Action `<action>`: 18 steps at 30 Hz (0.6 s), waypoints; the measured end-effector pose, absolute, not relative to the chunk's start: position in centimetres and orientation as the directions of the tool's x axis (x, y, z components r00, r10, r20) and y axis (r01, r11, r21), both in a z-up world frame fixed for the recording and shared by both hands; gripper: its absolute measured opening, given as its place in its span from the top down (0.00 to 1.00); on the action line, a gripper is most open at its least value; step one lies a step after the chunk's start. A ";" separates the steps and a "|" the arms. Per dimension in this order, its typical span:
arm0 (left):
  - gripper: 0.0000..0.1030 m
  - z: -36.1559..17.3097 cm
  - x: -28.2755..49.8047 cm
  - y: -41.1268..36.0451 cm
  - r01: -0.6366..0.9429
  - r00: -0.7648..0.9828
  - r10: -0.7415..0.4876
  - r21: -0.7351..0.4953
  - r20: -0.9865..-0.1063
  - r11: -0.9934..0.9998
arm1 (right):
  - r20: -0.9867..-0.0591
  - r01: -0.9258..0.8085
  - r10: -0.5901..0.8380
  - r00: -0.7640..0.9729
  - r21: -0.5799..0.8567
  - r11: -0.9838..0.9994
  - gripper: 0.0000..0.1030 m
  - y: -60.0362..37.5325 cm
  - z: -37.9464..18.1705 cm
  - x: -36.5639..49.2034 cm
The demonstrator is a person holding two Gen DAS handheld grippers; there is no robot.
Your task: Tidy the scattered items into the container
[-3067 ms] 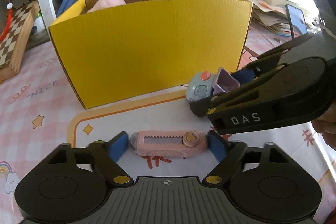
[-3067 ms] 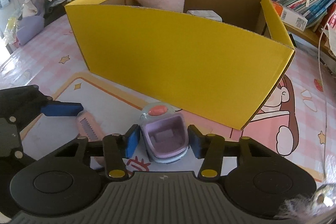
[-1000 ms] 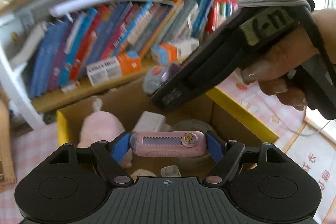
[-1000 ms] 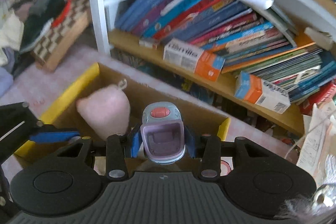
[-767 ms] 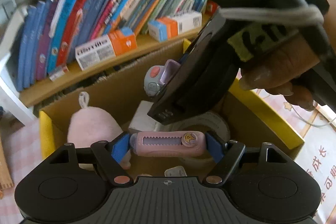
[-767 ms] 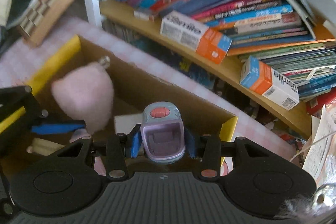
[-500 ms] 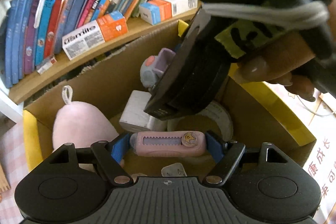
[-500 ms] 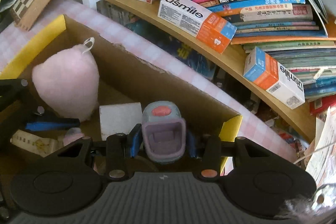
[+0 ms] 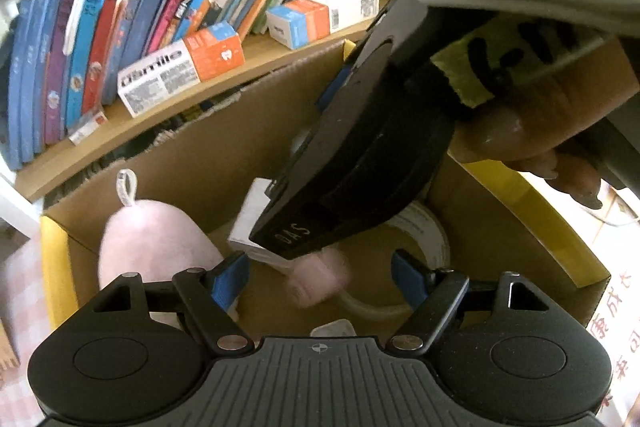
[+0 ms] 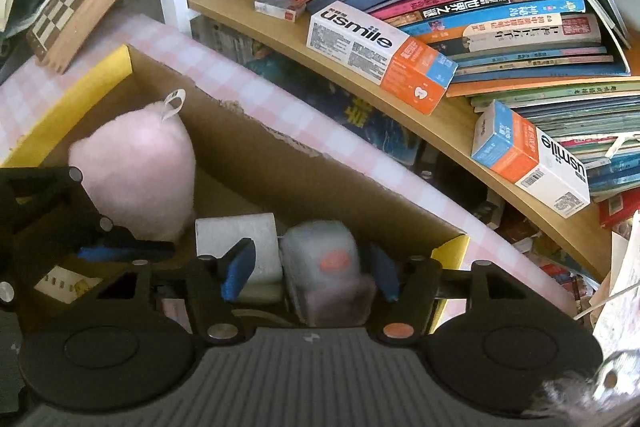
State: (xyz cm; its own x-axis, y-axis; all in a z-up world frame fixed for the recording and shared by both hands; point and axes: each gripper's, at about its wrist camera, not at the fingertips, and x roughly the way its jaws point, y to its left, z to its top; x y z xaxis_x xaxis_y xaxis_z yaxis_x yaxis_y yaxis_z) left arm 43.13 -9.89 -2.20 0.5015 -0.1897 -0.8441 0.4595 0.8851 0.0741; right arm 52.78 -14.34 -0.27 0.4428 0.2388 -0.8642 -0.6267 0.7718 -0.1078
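Between blue-padded black jaws of the left gripper (image 9: 320,277), a blurred pink item (image 9: 318,283); between those of the right gripper (image 10: 310,269), a pale grey-blue and lilac toy (image 10: 326,273) with an orange-red button. Beyond both, a box (image 9: 532,211) yellow outside and plain brown inside, holding a pale pink plush (image 10: 136,179) (white loop on top) and a white block (image 10: 240,233). Past the box, a pink-and-white checked cloth (image 10: 224,63), orange, white and blue cartons (image 10: 380,57).

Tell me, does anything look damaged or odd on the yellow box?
Yes. The far wall of the yellow cardboard box has a ragged, torn top edge. Inside, the grey toy and pink item are motion-blurred.
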 end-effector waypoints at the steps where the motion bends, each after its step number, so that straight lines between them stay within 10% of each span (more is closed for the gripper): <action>1: 0.21 -2.0 43.0 -9.8 0.456 0.510 -0.191 0.076 -0.839 0.887 | -0.861 -0.626 0.244 0.446 -0.104 0.773 0.39 -14.4 -0.1 52.6; 18: 0.21 6.3 32.7 -6.9 0.403 0.719 -0.248 0.100 -0.649 0.910 | -0.706 -0.604 0.408 0.579 -0.036 0.796 0.34 -17.6 8.7 43.1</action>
